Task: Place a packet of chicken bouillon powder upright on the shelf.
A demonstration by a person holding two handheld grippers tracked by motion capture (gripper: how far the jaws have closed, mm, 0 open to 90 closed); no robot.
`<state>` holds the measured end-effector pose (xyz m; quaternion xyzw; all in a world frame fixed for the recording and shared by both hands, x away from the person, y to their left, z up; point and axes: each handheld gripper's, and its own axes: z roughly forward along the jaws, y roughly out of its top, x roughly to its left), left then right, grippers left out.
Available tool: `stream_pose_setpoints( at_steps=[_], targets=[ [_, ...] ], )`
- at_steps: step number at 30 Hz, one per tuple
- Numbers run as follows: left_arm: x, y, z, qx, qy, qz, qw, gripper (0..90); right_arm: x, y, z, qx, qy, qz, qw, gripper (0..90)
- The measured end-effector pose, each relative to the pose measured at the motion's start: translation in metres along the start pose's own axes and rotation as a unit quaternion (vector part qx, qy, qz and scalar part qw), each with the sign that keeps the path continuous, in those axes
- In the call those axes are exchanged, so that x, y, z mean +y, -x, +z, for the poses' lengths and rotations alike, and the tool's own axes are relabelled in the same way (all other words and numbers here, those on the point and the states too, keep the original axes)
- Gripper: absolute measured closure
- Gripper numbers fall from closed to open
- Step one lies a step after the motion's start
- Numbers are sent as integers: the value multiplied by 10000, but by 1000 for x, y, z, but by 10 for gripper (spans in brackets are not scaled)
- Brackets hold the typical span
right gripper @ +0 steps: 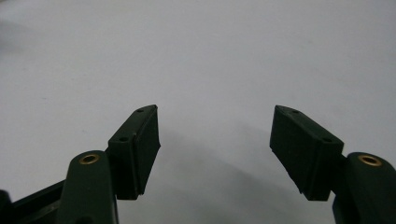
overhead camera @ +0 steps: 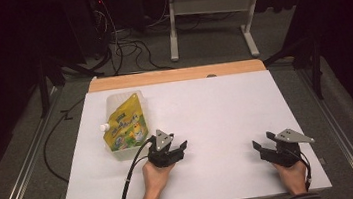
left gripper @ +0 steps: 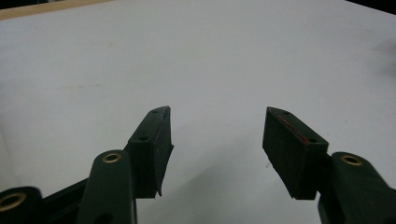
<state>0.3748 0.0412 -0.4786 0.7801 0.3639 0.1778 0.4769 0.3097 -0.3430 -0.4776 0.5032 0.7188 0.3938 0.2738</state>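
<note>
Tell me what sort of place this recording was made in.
Probably a lab or workshop set up for recording, not a home. A white table stands on grey carpet, loose cables trail over the floor behind it, and a bare metal-legged bench stands at the back. A yellow refill pouch lies on the table.

Pouch (overhead camera: 126, 127) print too small, perhaps cartoon.

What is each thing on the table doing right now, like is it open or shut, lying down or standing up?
Yellow refill pouch: lying flat on the table, white cap on, pointing left, not held.
Left hand-held gripper: open, nothing between its jaws, just right of the pouch.
Right hand-held gripper: open, nothing between its jaws, low over the table.
White table: bare in front of both grippers.
</note>
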Motion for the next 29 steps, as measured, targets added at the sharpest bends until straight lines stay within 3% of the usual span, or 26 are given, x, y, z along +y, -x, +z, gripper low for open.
stream_pose_setpoints(
  at_steps=[4,12,16,18,22,29],
  targets=[
    [-3,-2,0,28,-16,-62,10000,413,0,0,0,1,11,-36,10000,335],
    [-3,0,1,140,-44,7,9999,407,0,0,0,6,19,-9,10000,331],
    [-4,8,0,350,41,311,9989,430,-1,2,-1,32,74,65,9999,305],
    [-4,10,0,425,7,361,9984,407,-1,3,-2,5,75,124,9999,300],
    [-4,6,1,317,-26,190,9993,422,-1,2,-1,-6,72,79,9999,299],
    [-4,6,1,283,-32,219,9994,437,-1,1,-2,-24,98,20,9999,305]
  ],
)
